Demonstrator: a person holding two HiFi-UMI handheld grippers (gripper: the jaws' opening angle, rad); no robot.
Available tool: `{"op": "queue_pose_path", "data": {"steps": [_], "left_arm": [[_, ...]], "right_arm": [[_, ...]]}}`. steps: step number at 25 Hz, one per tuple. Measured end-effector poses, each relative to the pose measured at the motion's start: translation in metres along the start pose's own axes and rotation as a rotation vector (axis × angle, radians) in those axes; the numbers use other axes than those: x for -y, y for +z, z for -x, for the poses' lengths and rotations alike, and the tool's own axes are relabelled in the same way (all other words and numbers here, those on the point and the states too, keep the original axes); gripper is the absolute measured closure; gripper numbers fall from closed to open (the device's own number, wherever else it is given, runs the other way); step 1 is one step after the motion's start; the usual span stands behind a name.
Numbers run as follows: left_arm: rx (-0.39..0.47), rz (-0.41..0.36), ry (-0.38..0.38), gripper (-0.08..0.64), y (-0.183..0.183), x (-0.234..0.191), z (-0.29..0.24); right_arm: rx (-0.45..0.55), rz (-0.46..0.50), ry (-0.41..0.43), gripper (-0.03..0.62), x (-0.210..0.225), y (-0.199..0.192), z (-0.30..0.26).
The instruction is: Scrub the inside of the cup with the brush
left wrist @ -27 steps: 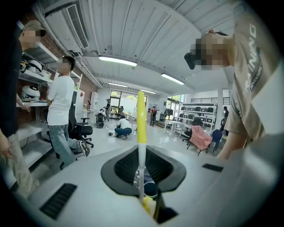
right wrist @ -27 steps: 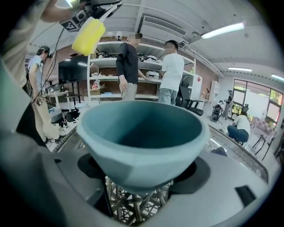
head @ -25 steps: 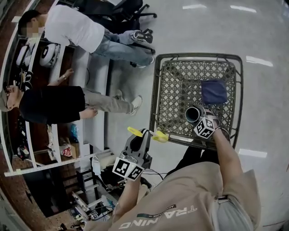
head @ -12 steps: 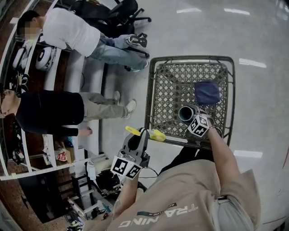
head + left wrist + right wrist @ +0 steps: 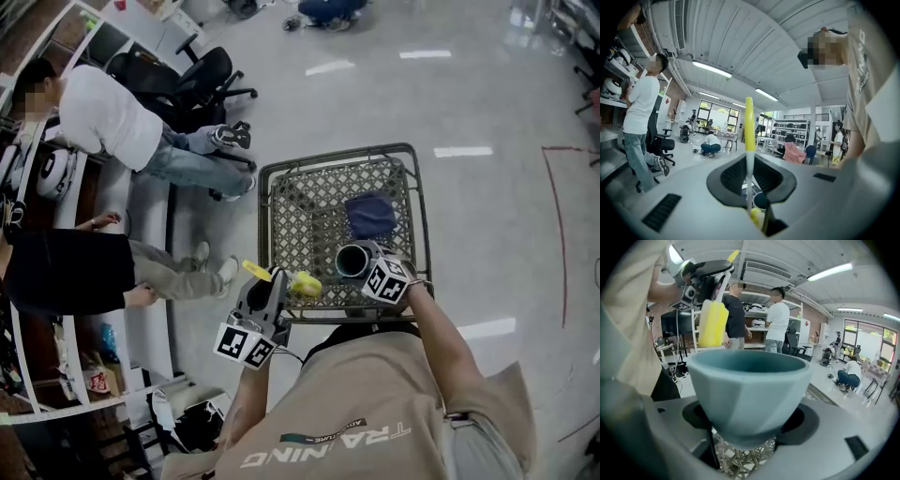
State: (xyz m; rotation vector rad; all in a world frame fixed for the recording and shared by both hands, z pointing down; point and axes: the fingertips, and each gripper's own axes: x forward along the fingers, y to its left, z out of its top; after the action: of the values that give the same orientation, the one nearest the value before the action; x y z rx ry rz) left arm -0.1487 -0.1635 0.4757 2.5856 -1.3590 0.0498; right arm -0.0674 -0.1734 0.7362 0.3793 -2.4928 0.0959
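The person's shirt [image 5: 375, 398] reads "TRAINING" (seen upside down).

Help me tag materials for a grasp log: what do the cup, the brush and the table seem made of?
The cup: matte blue-grey, faceted walls, no glare; ceramic or plastic, can't tell. The brush: yellow and white, smooth; likely plastic, head possibly sponge. The table: woven lattice top, wicker-like, inside a dark tubular frame, probably metal.

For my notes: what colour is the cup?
The cup is pale teal-blue, clearest in the right gripper view.
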Motion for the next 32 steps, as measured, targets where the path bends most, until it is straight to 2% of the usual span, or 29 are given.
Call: {"op": "queue_pose_path", "data": {"steps": [5,10,17,22,28,32], "left_arm": [[0.06,0.001,-0.08,0.515,0.01,0.015,-0.014],[0.086,0.001,-0.111,0.515,0.01,0.02,-0.007],[0.119,0.006,-0.126,0.515,0.017,0.004,0.004],[0.142,0.029,-0.092,0.515,0.025,-0.02,0.013],[0.206,0.016,-0.086,0.515,0.063,-0.022,0.019],[0.238,0.003,-0.154,0.515,0.101,-0.009,0.019]], "right_arm": [[0.01,-0.016,-0.058,0.204,0.002,0.017,0.049],[0.015,0.016,-0.047,0.204,-0.022,0.036,0.08],[0.092,0.073,-0.039,0.204,-0.032,0.088,0.102],[0.073,0.121,-0.043,0.204,-0.023,0.105,0.095],[0.043,0.164,-0.025,0.204,-0.022,0.113,0.091],[0.026,0.177,0.01,0.204,-0.026,0.117,0.08]]}}
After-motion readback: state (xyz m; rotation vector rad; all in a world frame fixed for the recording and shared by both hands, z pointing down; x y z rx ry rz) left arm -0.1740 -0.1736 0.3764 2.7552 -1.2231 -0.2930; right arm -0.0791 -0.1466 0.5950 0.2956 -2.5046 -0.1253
